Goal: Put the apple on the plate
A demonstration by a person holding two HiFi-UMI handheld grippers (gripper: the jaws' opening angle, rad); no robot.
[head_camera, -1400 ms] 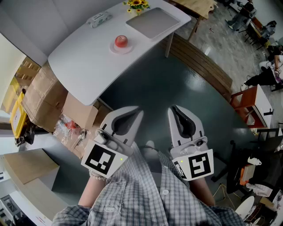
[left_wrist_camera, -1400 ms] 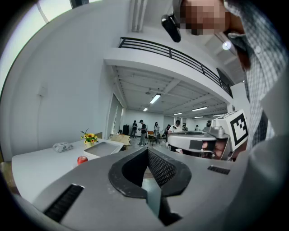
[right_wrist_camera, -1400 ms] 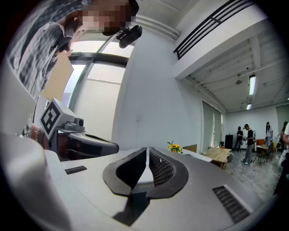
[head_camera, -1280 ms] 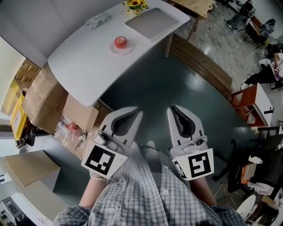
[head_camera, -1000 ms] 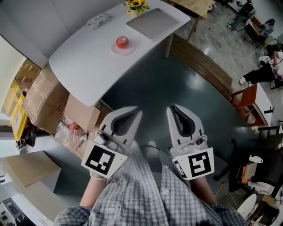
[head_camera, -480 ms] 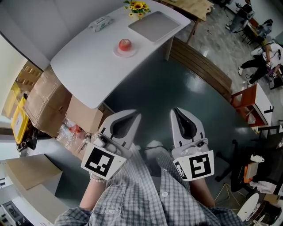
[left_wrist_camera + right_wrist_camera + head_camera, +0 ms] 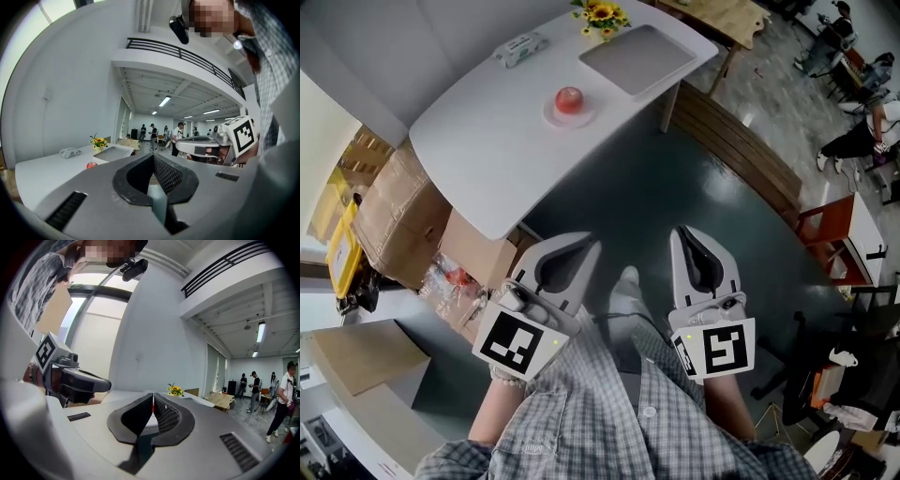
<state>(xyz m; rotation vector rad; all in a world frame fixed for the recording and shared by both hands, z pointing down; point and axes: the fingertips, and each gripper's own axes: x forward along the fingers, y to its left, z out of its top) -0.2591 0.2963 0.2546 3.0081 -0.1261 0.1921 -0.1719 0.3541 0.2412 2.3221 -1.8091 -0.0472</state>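
Note:
A red apple [image 7: 569, 98] sits on a small white plate [image 7: 569, 114] on the white table [image 7: 487, 150], far ahead of both grippers. My left gripper [image 7: 591, 244] and right gripper [image 7: 681, 231] hang side by side over the dark floor, close to the person's body, both shut and holding nothing. In the left gripper view the apple [image 7: 91, 165] shows small on the table, left of the shut left gripper [image 7: 153, 155]. In the right gripper view the shut right gripper [image 7: 153, 395] points toward the table, with the left gripper [image 7: 75, 378] at its left.
On the table lie a grey mat [image 7: 637, 58], sunflowers [image 7: 602, 13] and a tissue pack [image 7: 520, 47]. Cardboard boxes [image 7: 389, 202] stand left of the table, a wooden bench [image 7: 741, 155] to its right. A shoe [image 7: 624, 286] shows between the grippers. People stand in the far room.
The table and apple have slid a little down and right in the head view. The shoe has come forward between the grippers. Both grippers stay shut.

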